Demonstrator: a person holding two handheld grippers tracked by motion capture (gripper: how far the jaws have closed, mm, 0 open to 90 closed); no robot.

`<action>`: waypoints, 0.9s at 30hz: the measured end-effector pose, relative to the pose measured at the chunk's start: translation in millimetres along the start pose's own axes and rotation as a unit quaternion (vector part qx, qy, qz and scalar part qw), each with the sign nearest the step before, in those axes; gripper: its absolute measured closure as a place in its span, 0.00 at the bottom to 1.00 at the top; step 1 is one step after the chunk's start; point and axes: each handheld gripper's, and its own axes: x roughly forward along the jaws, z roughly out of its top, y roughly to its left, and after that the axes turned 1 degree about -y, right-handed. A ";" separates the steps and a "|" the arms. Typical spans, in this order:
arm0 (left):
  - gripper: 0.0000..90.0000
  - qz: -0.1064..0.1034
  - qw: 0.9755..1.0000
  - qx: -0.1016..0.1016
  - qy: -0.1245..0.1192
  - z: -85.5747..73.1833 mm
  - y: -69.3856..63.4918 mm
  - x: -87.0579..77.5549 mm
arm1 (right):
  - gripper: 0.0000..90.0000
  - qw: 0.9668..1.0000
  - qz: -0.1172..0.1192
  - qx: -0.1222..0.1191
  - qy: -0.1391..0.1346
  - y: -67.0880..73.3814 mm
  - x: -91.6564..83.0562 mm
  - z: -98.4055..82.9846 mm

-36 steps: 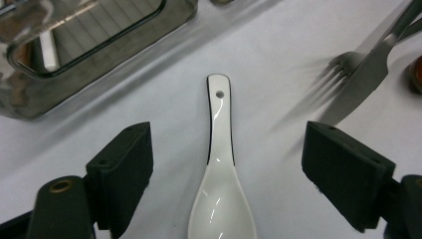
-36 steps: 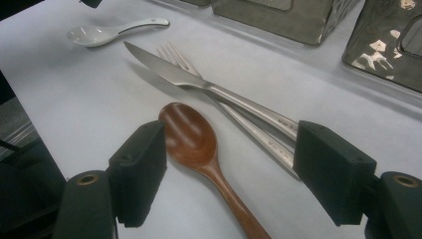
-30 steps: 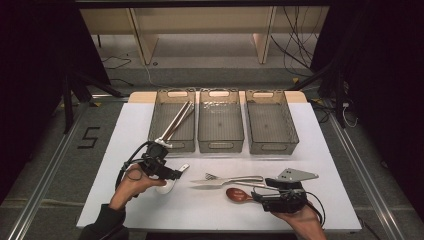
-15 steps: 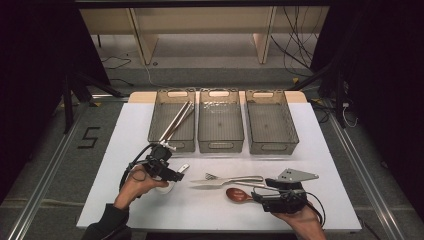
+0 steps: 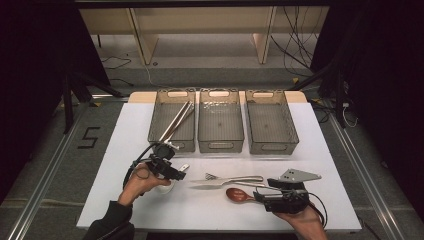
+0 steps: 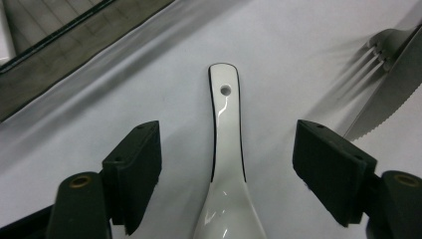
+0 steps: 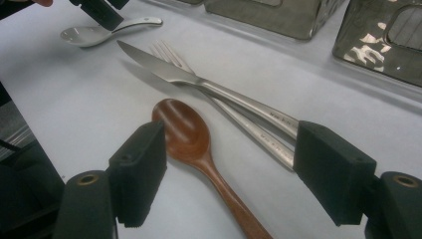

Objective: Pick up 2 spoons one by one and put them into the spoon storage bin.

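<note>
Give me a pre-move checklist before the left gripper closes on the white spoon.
1. White spoon handle lies between the left gripper jaws: ok.
2. Pads press the handle: not ok; the jaws have just been closing, gaps remain both sides.
3. Fork and knife outside the jaws: ok.
4. Right gripper apart, by the wooden spoon: ok.
5. Spoon bowl free to lift: cannot tell.

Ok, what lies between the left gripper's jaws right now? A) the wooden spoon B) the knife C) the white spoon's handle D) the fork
C: in the left gripper view the white spoon lies on the table between the left gripper's open jaws, untouched.
</note>
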 end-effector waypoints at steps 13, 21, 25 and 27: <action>0.48 0.007 1.000 0.007 0.012 5.2 0.2 0.9 | 0.33 1.000 -0.001 -0.004 0.001 0.8 -0.3 0.7; 0.59 0.008 0.999 0.022 0.049 3.6 -3.4 10.2 | 0.33 1.000 -0.002 -0.008 0.002 3.3 -0.4 1.1; 0.66 0.017 0.998 0.032 0.056 2.8 -5.5 12.4 | 0.33 1.000 -0.003 -0.008 0.001 3.3 -0.6 1.2; 0.72 0.026 0.998 0.035 0.054 2.3 -5.8 12.4 | 0.33 1.000 -0.004 -0.006 0.002 3.3 -0.2 1.0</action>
